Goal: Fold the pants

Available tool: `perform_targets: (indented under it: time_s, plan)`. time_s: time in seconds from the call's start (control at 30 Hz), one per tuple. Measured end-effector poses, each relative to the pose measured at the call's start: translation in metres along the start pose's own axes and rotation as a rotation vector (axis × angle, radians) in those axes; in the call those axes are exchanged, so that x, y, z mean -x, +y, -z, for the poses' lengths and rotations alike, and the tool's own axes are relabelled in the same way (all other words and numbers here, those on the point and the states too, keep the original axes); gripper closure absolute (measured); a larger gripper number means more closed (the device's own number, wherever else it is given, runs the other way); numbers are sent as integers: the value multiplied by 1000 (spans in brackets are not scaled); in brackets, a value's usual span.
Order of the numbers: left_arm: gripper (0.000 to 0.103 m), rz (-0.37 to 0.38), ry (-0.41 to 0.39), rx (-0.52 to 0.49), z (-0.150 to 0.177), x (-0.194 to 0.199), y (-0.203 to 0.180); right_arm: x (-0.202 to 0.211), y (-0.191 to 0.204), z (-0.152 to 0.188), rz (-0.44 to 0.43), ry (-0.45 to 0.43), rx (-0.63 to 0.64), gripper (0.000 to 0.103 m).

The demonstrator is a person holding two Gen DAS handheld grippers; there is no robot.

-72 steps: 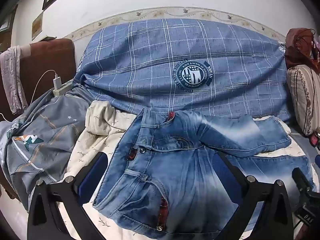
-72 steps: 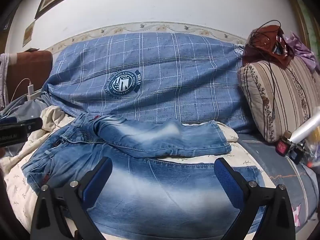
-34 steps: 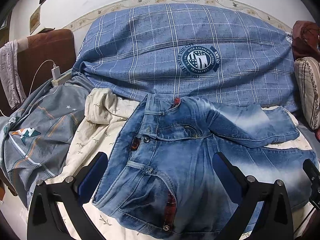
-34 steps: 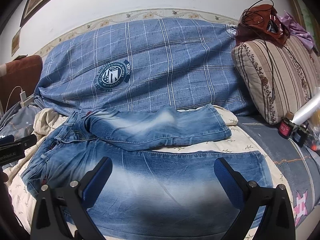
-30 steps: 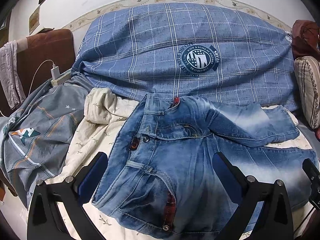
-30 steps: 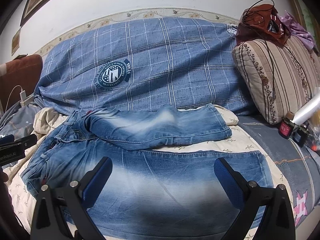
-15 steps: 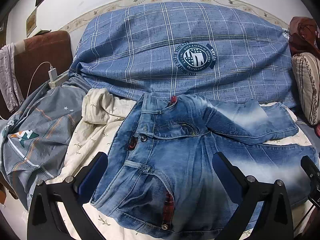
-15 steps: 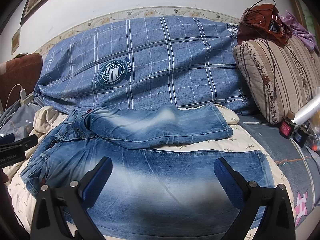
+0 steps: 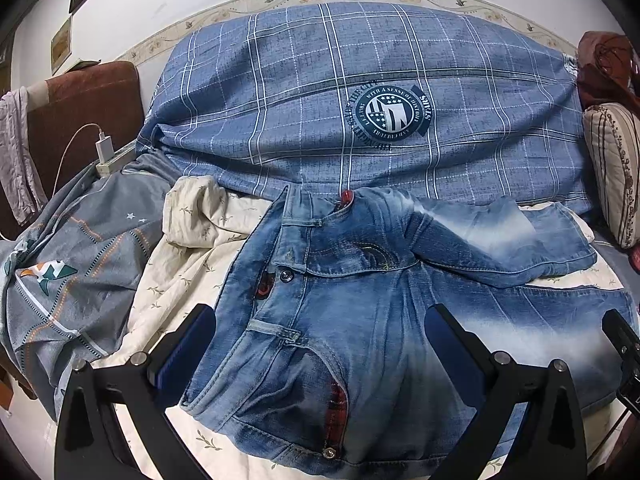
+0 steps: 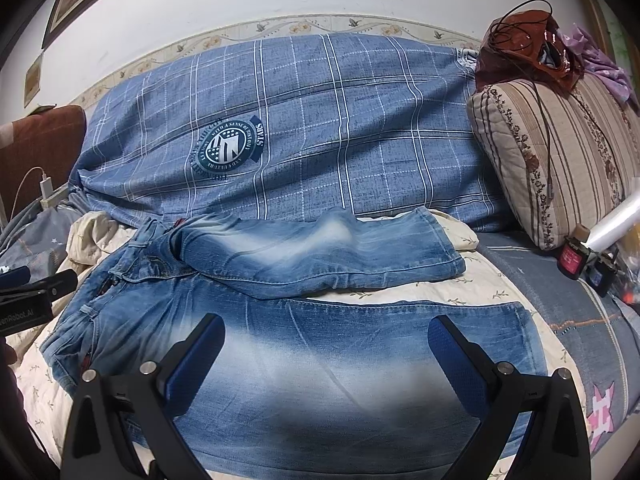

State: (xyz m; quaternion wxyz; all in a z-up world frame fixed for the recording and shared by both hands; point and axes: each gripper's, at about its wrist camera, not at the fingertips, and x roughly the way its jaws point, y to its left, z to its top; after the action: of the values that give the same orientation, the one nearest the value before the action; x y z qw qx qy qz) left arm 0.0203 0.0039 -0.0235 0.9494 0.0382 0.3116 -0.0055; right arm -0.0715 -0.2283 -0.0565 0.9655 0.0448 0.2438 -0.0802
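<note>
Faded blue denim pants lie flat on a cream floral sheet, waistband to the left, legs running right. The far leg lies apart from the near leg. My left gripper is open and empty, hovering over the waistband and front pocket. My right gripper is open and empty over the near leg. The left gripper's tip also shows at the left edge of the right wrist view.
A blue plaid quilt is bunched against the wall behind the pants. A grey patterned blanket and a charger on a power strip sit left. A striped pillow and small bottles are at right.
Both grippers have drifted slightly over the pants, staying open. The pants have not moved.
</note>
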Motion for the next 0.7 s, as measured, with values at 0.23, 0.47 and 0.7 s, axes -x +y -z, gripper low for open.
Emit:
perform_targets:
  time_s: [0.23, 0.47, 0.7]
  plan:
    - [0, -2, 1, -4, 0, 0, 0, 1, 0, 0, 2, -2, 2, 0]
    - [0, 0, 1, -4, 0, 0, -1, 2, -3, -1, 2, -2, -5, 0]
    - [0, -2, 3, -6, 0, -1, -1, 2, -4, -1, 2, -2, -2, 0]
